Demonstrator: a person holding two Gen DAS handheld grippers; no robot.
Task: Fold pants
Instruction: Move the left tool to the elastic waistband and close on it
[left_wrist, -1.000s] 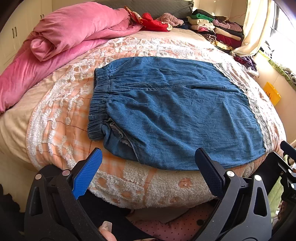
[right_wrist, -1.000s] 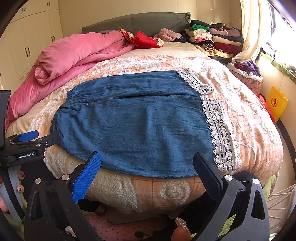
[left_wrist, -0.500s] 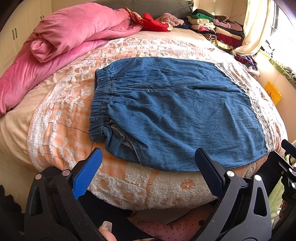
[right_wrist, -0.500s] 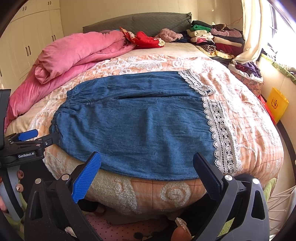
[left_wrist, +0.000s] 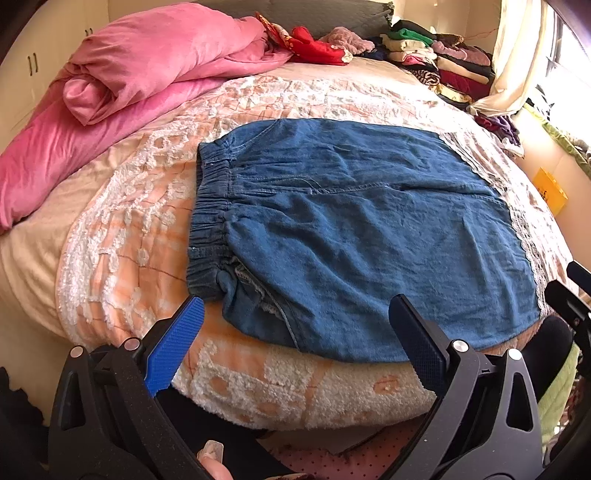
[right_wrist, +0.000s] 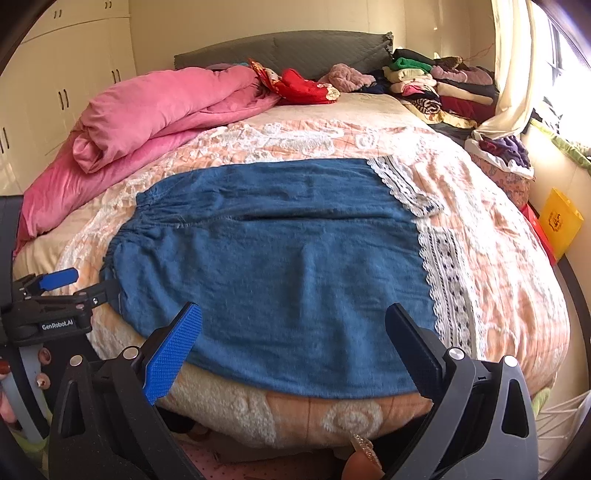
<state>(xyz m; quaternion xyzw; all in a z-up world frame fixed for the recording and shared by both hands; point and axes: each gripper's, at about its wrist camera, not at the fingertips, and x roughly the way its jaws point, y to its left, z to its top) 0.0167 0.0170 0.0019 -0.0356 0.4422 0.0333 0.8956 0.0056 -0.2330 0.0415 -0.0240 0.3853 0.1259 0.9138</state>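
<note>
Fingers wide apart on both grippers, nothing held, pants flat on bed.

Left gripper (left_wrist: 295, 343) fingers (left_wrist: 173, 347) spread, hovering off the near bed edge by the pants' (left_wrist: 362, 236) elastic waistband (left_wrist: 210, 225), not touching cloth. Right gripper (right_wrist: 293, 347) fingers (right_wrist: 171, 352) likewise spread, hanging off the near edge by the pants' lace-trimmed hem (right_wrist: 447, 280). Pants lie crosswise on the bedspread (right_wrist: 495, 236), denim, near edge close to the mattress edge. Relative to pants: pink duvet (right_wrist: 155, 114) bunched far-left, red cloth (right_wrist: 303, 86) at the headboard, folded clothes stack (right_wrist: 439, 88) far-right. Yellow box (right_wrist: 559, 221) on floor right of pants; contents can't tell. Heap of purple clothes (right_wrist: 506, 147) far-right by window wall.
</note>
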